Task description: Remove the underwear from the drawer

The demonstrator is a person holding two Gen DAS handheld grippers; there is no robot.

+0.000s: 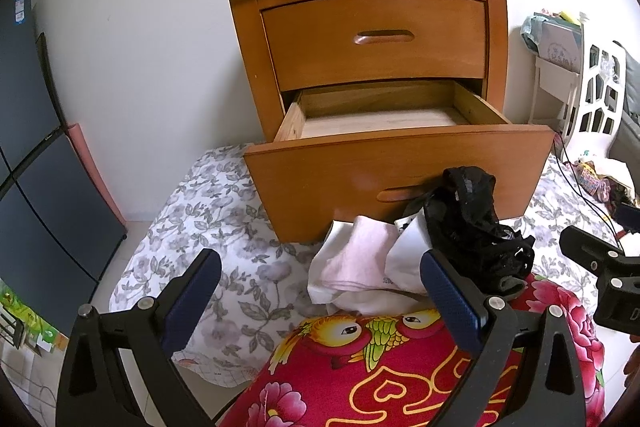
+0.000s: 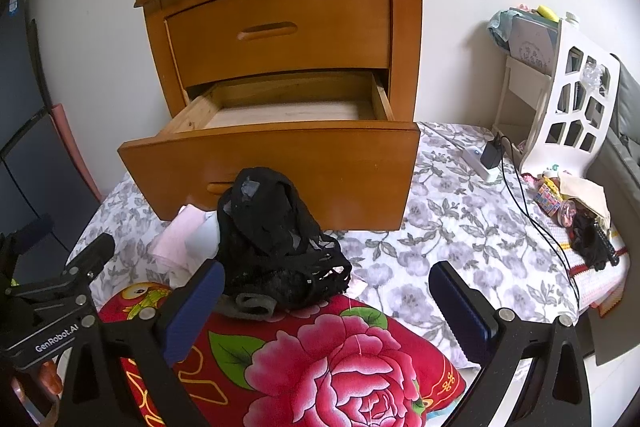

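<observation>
Both grippers hover low over the bed, pointed at the nightstand (image 1: 368,39). The left gripper (image 1: 320,301) fills the bottom of its view, jaws spread wide and holding nothing; the right gripper (image 2: 326,307) sits likewise, jaws released and empty. The lower drawer (image 2: 280,163) is pulled out at frame centre, showing only bare wood inside. The black underwear (image 2: 276,239) lies heaped on the red floral pillow (image 2: 340,359), beside pale pink and white garments (image 1: 360,267), in front of the drawer.
</observation>
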